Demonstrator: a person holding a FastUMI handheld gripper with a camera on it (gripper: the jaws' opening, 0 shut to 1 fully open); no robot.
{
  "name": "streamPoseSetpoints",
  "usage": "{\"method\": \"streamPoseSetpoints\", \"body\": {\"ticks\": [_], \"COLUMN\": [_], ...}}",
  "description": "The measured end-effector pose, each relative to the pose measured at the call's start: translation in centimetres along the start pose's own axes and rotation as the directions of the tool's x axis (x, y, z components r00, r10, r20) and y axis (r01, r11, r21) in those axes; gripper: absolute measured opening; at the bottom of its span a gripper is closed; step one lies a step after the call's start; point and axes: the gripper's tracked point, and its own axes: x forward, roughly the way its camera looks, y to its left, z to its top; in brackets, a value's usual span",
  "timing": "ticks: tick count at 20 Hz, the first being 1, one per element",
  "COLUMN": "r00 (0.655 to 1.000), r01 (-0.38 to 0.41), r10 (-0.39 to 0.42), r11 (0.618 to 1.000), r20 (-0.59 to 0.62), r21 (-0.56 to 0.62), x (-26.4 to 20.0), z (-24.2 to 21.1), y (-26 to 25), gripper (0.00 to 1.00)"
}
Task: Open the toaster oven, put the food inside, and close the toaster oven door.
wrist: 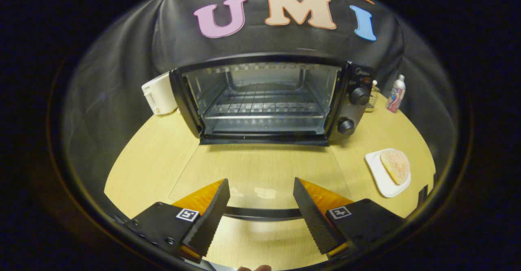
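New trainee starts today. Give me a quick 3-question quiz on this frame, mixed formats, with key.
1. True or false: the toaster oven door is shut.
2. The food sits on: A) the oven rack B) a white plate C) bare table
3. Fill in: the gripper is ____, holding nothing.

Key: 1 false, the door lies folded down flat; 2 B; 3 open.

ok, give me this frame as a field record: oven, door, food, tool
oven: toaster oven on table, beyond the tool, rack bare
door: glass door folded down flat, its handle between the fingers
food: bread on white plate, right of door, not yet inside
tool: tool open, fingers either side of the handle, not pressing it
other: white appliance left of oven, bottle to its right
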Motion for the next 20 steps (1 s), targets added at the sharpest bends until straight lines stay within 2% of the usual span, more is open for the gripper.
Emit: {"method": "streamPoseSetpoints", "body": {"ticks": [3, 8, 14, 20], "r00": [0.997, 0.969, 0.932, 0.902], "r01": [0.066, 0.235, 0.361, 0.423], "r10": [-0.067, -0.238, -0.363, -0.422], "r11": [0.998, 0.971, 0.928, 0.906], "r20": [0.045, 0.070, 0.005, -0.095], "r21": [0.011, 0.053, 0.087, -0.009], "x": [-0.6, -1.0, -0.3, 1.3], "z": [2.5, 4.9, 3.2, -0.3], "y": [-3.4, -12.7, -22.2, -28.2], "gripper": [0.99, 0.99, 0.99, 0.99]}}
